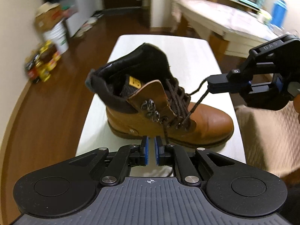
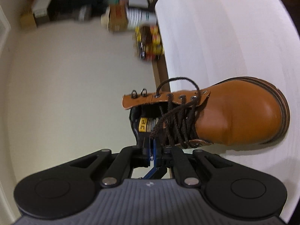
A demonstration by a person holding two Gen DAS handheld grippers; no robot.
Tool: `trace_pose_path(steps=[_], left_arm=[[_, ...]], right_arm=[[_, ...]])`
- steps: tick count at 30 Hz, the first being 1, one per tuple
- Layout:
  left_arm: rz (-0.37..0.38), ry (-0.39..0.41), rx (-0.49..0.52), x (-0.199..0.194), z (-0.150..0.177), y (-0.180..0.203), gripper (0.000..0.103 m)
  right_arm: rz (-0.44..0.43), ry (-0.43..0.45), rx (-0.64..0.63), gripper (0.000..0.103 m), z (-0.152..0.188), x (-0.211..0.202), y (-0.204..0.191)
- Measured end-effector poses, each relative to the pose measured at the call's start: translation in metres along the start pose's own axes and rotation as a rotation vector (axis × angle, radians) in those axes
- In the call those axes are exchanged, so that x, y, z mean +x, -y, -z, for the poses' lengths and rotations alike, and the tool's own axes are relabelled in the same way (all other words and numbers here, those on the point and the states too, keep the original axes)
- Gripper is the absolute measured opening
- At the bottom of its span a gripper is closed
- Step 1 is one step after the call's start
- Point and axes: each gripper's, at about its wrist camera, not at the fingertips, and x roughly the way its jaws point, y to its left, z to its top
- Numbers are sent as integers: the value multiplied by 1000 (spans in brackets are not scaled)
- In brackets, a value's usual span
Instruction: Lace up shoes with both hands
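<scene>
A tan leather boot (image 1: 206, 120) with a dark collar stands on the white table (image 1: 187, 52), toe to the right. Its dark brown lace (image 1: 196, 101) crosses the lower eyelets; the upper hooks are bare. My right gripper (image 1: 209, 86) comes in from the right above the instep, shut on the lace, and two strands run from its tip down to the eyelets. In the right wrist view the boot (image 2: 243, 112) lies just ahead, and the lace (image 2: 165, 120) enters the right gripper (image 2: 152, 144). My left gripper (image 1: 151, 144) sits by the boot's near side, narrowly open and holding nothing; a loose lace strand hangs just right of it.
A second pale table (image 1: 225, 18) stands at the back right. Buckets, boxes and cans (image 1: 43, 61) crowd the wooden floor at the left. A beige quilted surface (image 1: 262, 131) adjoins the table's right edge. A person's hand (image 1: 297, 101) holds the right gripper.
</scene>
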Motion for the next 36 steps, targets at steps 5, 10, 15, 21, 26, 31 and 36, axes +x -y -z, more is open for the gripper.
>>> trace_pose_path(steps=[5, 10, 15, 21, 26, 31, 36], left_arm=[[44, 22, 90, 8, -4, 2, 8], [73, 32, 139, 11, -6, 10, 8], [69, 22, 147, 12, -6, 11, 9], [61, 50, 124, 9, -3, 3, 8], [82, 67, 156, 6, -4, 8, 9], [81, 67, 146, 5, -3, 5, 9], [84, 69, 150, 4, -2, 2, 9]], right_arm=[[0, 125, 2, 4, 21, 0, -1], [2, 167, 21, 4, 26, 3, 3], [-8, 190, 31, 4, 31, 1, 4], [-16, 200, 35, 4, 32, -1, 4], [-25, 197, 44, 4, 33, 1, 4], [-16, 194, 40, 4, 35, 6, 5], [-14, 176, 37, 4, 36, 11, 5]])
